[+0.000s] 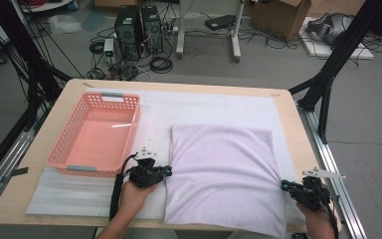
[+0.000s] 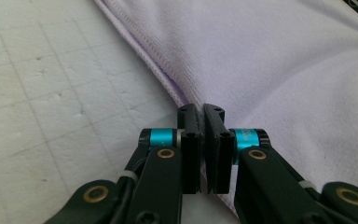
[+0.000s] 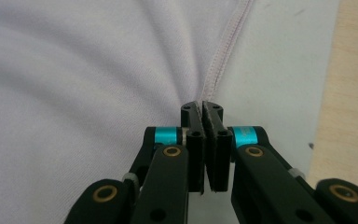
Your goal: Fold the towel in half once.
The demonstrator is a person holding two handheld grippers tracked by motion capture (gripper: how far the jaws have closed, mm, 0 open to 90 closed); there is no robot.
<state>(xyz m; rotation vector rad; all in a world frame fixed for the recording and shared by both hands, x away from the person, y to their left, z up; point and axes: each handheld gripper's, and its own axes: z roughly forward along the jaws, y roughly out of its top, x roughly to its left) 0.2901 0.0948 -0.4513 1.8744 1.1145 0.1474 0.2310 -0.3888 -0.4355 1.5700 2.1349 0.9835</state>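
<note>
1. A lilac towel [image 1: 224, 177] lies flat on the white mat [image 1: 204, 107] that covers the wooden surface [image 1: 291, 119], on the right half of the mat and just right of the pink basket [image 1: 95, 133].
2. The towel is nearly square; its slightly longer axis runs from the far edge toward the person, and its near edge reaches the front of the surface.
3. The left gripper [image 1: 168, 171] has its fingers [image 2: 189, 122] clenched on the hemmed left edge of the towel, about midway along that side.
4. The right gripper [image 1: 284, 185] has its fingers [image 3: 190, 122] clenched on the stitched right edge, and folds in the cloth fan out from each grip.
</note>
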